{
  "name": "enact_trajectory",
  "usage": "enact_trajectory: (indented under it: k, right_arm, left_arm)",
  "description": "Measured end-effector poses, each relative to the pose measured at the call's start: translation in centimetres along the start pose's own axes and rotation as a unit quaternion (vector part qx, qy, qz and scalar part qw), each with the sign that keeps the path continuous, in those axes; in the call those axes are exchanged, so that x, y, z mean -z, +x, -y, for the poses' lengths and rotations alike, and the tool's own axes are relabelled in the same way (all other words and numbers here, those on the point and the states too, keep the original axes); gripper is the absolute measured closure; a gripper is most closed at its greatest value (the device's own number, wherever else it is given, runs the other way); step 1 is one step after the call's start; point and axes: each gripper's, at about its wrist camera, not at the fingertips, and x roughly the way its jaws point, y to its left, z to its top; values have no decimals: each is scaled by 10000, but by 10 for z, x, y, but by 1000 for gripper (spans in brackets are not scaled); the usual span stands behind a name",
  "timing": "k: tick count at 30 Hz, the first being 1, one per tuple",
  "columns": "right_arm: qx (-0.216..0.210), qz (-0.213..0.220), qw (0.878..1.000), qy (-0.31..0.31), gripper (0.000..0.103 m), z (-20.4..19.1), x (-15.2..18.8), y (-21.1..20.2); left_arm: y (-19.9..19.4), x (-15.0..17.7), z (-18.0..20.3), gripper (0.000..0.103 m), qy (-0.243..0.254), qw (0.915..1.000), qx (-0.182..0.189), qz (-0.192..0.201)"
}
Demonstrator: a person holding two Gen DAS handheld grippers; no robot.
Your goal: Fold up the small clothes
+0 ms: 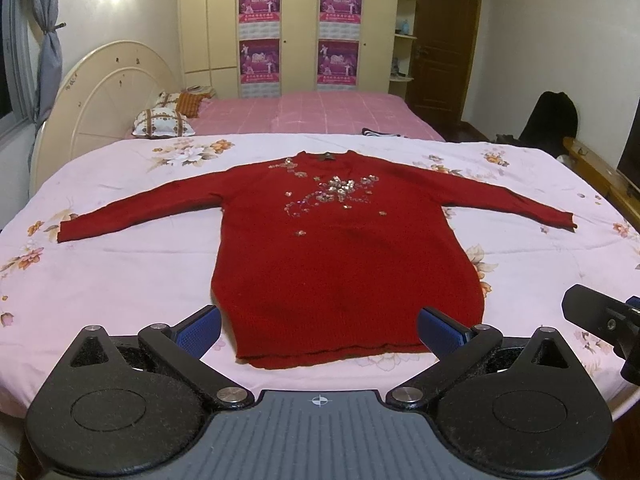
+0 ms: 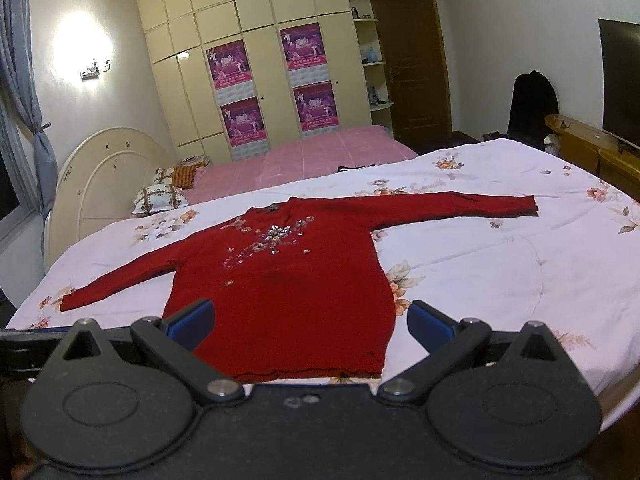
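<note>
A: Which way does the red sweater (image 1: 344, 248) point?

B: It lies flat, face up, on the floral bedspread (image 1: 120, 264). Its long axis runs from the hem at 6 o'clock to the collar at 12 o'clock in the left wrist view; in the right wrist view the same axis leans toward 11 o'clock. Both sleeves are spread outward, the left cuff (image 1: 64, 236) near 9 o'clock and the right cuff (image 1: 570, 222) near 3 o'clock (sequin flowers mark the chest).

A: What room surrounds it?

B: Bare bedspread shows on every side: wide bands beside each flank, a narrower strip between the hem and the near edge of the bed. Beyond the collar, at 12 o'clock, lies a pink bed (image 1: 320, 114), then a wardrobe (image 1: 280, 20).

A: Where are the grippers?

B: The left gripper (image 1: 320, 330) hovers over the hem, jaws spread wide, its blue pads (image 1: 200, 330) framing the lower body of the garment and gripping nothing. The right gripper (image 2: 310, 324) is likewise wide apart and empty, above the hem; in the left view its black body appears at 3 o'clock.
</note>
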Motion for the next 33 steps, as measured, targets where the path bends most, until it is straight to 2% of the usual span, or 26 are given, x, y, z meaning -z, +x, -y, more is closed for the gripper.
enact_trajectory:
  k: [33]
  right_arm:
    - [60,-35,10000,63,1,3,-1,1]
  left_arm:
    - [6,-2,3,0,-1,10000,27,-59]
